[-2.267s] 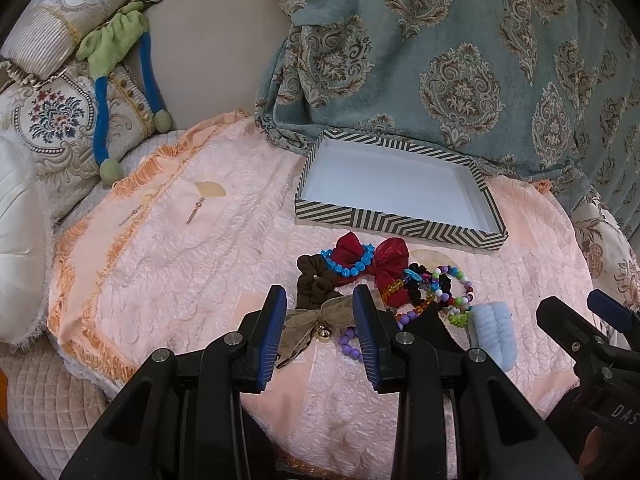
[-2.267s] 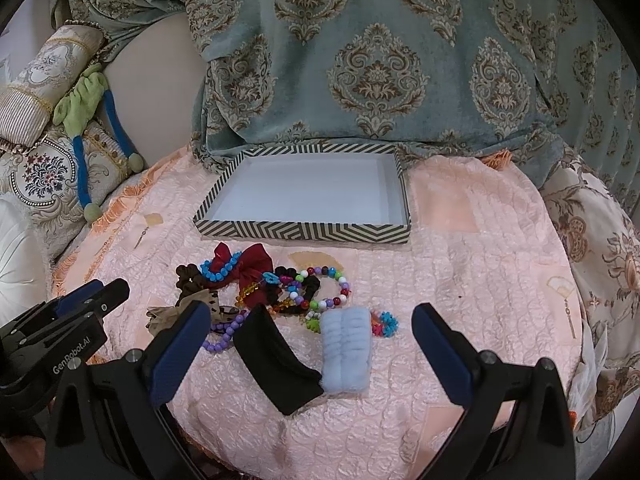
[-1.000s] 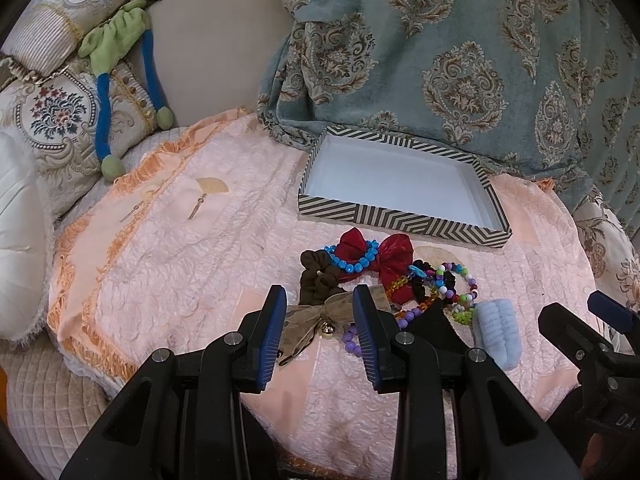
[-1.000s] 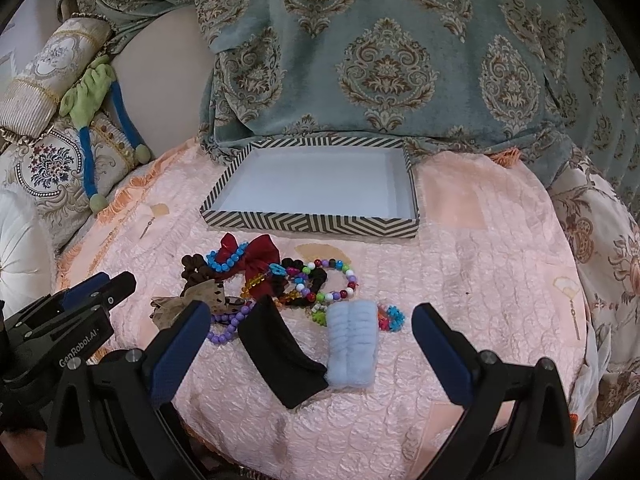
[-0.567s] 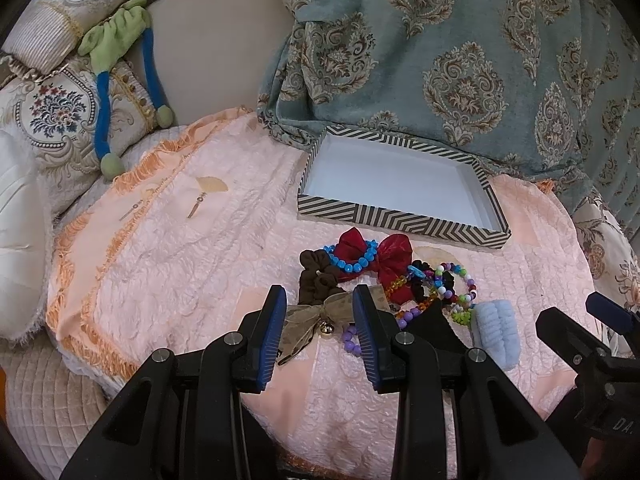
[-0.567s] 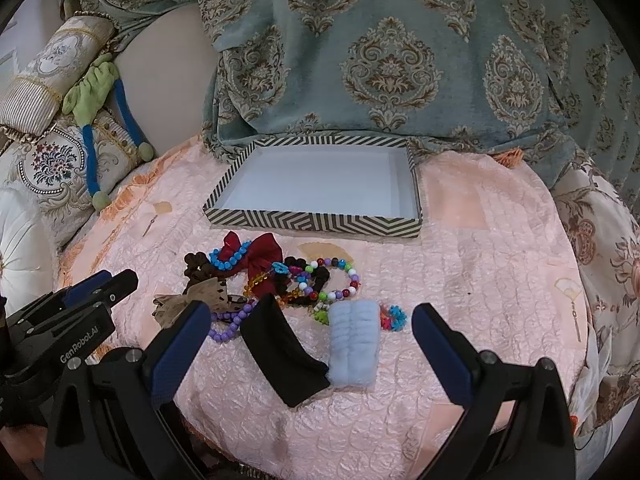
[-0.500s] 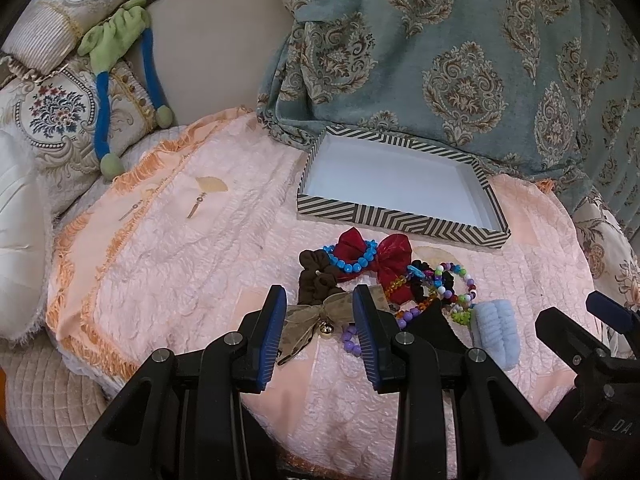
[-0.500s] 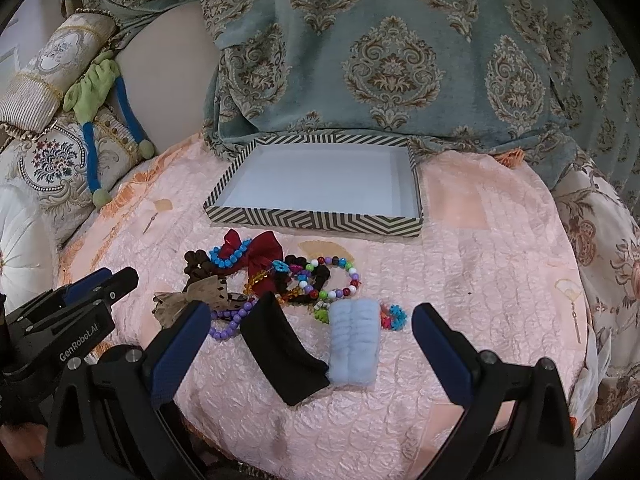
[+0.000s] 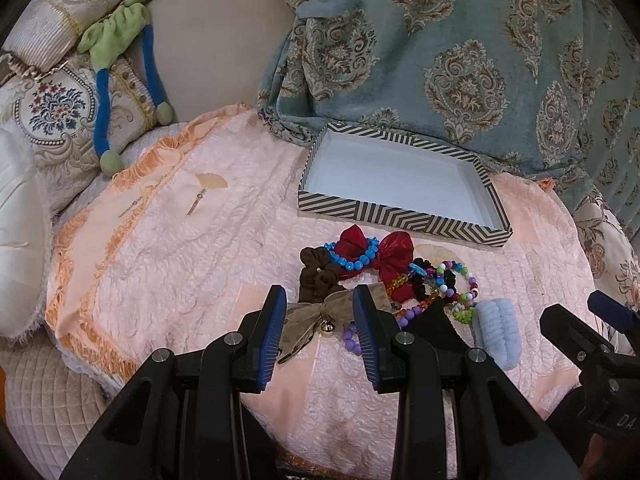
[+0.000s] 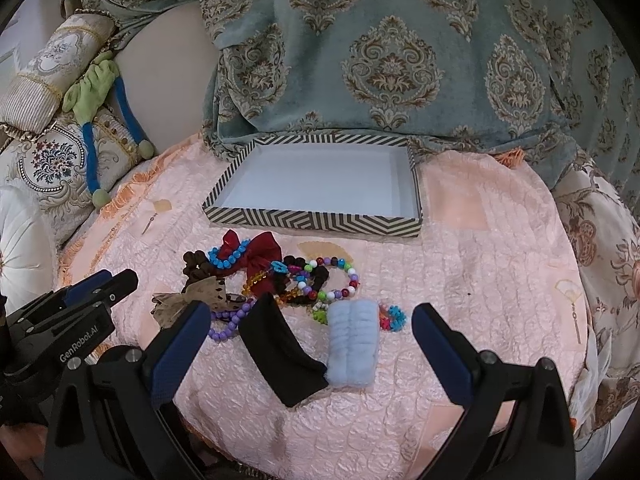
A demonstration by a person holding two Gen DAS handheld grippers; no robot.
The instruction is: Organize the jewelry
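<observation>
A pile of jewelry and hair pieces lies on the pink quilt in front of an empty box [image 9: 400, 220] [image 10: 316, 222] with a zigzag rim. The pile holds a red bow [image 9: 384, 256] [image 10: 260, 256], a blue bead bracelet [image 9: 352, 260], a brown scrunchie [image 9: 316, 276], a tan bow [image 9: 308, 320] [image 10: 192, 300], a purple bead bracelet [image 10: 228, 324], a multicolour bead bracelet [image 10: 336, 276], a black band [image 10: 280, 352] and a light blue fuzzy band [image 9: 498, 332] [image 10: 354, 344]. My left gripper [image 9: 320, 308] is open and empty, just above the tan bow. My right gripper [image 10: 312, 324] is wide open and empty, near the black and light blue bands.
A teal patterned throw [image 10: 380, 52] drapes behind the box. Embroidered cushions [image 9: 48, 120] and a green and blue plush toy [image 9: 116, 40] lie at the left. The quilt's fringed edge [image 9: 76, 300] drops off at the left and front.
Both grippers have drifted slightly over the last two seconds; the view shifts a little. The jaws keep the same opening and the objects have not moved.
</observation>
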